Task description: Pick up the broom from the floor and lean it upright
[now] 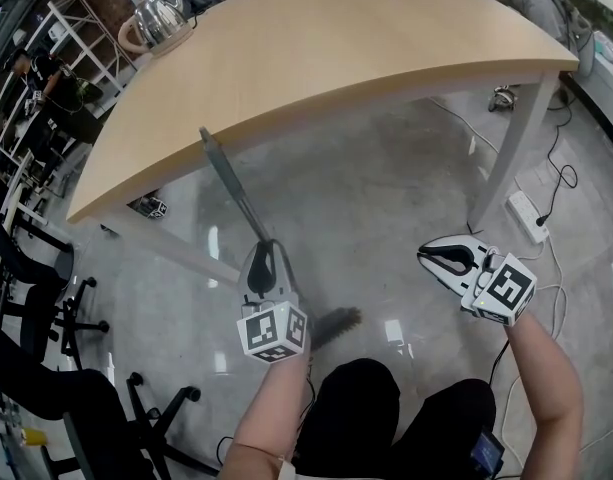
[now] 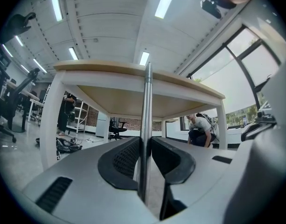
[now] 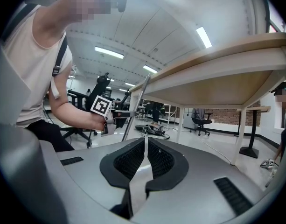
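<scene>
Now the left gripper (image 1: 258, 268) clamps the broom (image 1: 231, 183) by its handle, jaws partly closed on it. Broom stands tilted, brush end on the floor (image 1: 386, 198), handle top at the table (image 1: 336, 38) edge. Right gripper (image 1: 441, 258) has its jaws together, empty, well apart from the broom.

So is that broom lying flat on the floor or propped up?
Propped up, tilted. Its brush end sits on the floor, the handle slants up to the table edge, and the left gripper is shut on it.

Grey left gripper (image 1: 263, 252) and right gripper (image 1: 427, 256) carry marker cubes (image 1: 272, 332); white sleeveless top (image 3: 21, 55), seemingly black trousers (image 1: 386, 418).
</scene>
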A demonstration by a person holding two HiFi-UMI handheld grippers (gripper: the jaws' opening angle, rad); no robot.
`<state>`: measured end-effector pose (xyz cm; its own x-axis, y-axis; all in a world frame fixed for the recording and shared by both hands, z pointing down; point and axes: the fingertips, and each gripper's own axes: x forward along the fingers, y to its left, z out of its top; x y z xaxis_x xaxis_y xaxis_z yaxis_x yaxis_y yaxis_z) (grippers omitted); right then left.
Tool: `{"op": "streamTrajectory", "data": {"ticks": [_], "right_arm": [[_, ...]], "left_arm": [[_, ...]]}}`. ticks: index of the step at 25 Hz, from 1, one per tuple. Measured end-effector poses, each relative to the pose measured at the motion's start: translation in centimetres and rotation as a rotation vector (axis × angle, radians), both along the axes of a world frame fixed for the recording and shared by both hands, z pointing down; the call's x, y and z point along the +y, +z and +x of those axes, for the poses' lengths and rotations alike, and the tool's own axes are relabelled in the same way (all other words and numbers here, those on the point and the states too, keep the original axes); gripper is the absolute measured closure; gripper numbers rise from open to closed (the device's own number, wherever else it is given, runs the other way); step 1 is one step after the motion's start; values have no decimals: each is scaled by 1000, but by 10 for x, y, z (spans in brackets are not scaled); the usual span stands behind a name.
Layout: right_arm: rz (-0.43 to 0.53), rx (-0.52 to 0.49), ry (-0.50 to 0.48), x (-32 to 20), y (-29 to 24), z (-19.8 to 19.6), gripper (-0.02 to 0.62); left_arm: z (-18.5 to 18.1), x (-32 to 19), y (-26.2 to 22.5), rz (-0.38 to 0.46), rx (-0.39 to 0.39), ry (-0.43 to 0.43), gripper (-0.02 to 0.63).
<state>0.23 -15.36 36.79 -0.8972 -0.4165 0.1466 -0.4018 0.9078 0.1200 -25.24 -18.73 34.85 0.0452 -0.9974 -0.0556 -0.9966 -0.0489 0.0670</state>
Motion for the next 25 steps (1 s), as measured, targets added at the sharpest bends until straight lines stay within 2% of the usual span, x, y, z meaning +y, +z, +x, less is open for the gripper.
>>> {"op": "streamTrajectory", "data": {"ticks": [9, 25], "right_arm": [[5, 0, 3, -5, 2, -2, 563], [5, -5, 4, -6, 0, -2, 563]], "left_arm": [[1, -6, 0, -13, -74, 8, 485], [11, 2, -15, 16, -146, 49, 457]]}}
